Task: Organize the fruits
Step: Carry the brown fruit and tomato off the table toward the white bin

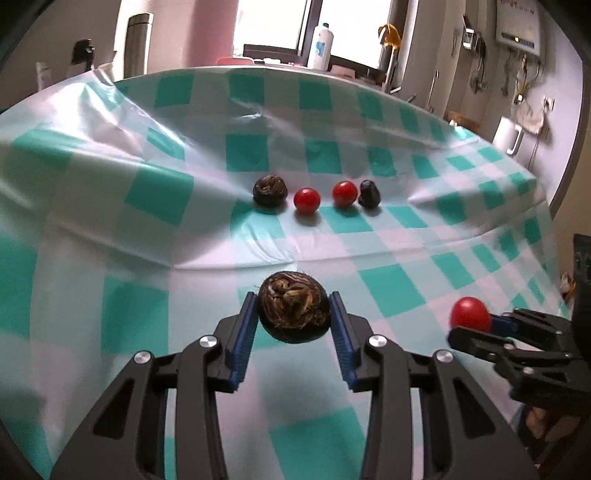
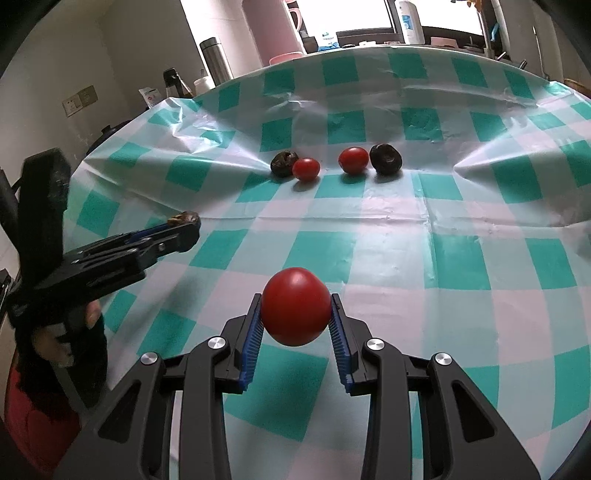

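While both grippers hang above the checked tablecloth (image 1: 110, 221), each one holds a fruit.

Blue pads of the left gripper (image 1: 293, 314) clamp a dark brown water chestnut (image 1: 293, 312); the right gripper (image 2: 296, 308) is closed on a red tomato (image 2: 296, 306). Farther back on the cloth lie, in a row, a chestnut (image 1: 270, 190), two tomatoes (image 1: 306, 200) (image 1: 344, 193) and a second dark chestnut (image 1: 368, 193).

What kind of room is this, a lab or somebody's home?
Most likely a home kitchen or dining corner. The table wears a green-and-white checked plastic tablecloth, a steel thermos flask and a pink jug stand behind it, and a wall-mounted water heater hangs with pipes beneath.
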The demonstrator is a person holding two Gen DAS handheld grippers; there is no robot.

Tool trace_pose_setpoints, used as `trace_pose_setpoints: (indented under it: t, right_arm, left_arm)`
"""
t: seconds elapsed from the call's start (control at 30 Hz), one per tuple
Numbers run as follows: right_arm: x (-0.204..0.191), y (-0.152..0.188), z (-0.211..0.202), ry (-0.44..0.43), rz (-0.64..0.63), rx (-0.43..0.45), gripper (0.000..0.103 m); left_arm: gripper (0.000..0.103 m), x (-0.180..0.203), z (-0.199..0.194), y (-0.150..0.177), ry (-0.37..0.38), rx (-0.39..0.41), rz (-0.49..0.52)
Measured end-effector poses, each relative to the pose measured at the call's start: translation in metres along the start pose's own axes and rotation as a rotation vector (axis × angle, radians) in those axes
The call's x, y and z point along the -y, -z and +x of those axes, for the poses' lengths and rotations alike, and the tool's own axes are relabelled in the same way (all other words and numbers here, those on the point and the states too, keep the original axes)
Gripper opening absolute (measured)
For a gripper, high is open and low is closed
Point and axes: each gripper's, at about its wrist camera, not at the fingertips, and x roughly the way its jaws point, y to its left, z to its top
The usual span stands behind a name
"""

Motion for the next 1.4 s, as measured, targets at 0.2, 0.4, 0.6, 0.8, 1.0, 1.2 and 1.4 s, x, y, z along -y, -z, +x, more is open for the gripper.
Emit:
trace_pose_setpoints:
  t: [0.2, 0.4, 0.6, 0.8, 1.0, 1.2, 1.4]
  right_arm:
    - [-0.003, 0.01, -0.023, -0.008, -0.015, 0.023, 0.034]
    - [0.013, 0.021, -0.065, 0.001, 0.006, 0.081, 0.034]
    - [0.044, 0.043, -0.115, 0.037, 0.052, 0.136, 0.034]
    - [0.077, 0.071, -0.16, 0.096, 0.1, 0.189, 0.034]
    - [0.114, 0.105, -0.195, 0.155, 0.168, 0.223, 0.035]
    - [0.154, 0.138, -0.225, 0.218, 0.261, 0.252, 0.035]
    - [0.191, 0.167, -0.248, 0.273, 0.355, 0.284, 0.035]
  left_arm:
    - [0.039, 0.022, -0.024, 0.016, 0.006, 0.035, -0.012]
    - [0.039, 0.063, -0.041, 0.026, 0.004, 0.064, 0.054]
    - [0.039, 0.114, -0.053, 0.038, 0.027, 0.084, 0.129]
    - [0.039, 0.168, -0.062, 0.048, 0.062, 0.102, 0.209]
    - [0.039, 0.223, -0.063, 0.061, 0.1, 0.091, 0.335]
    - [0.039, 0.281, -0.056, 0.078, 0.15, 0.056, 0.482]
    - [0.039, 0.33, -0.053, 0.095, 0.204, 0.027, 0.598]
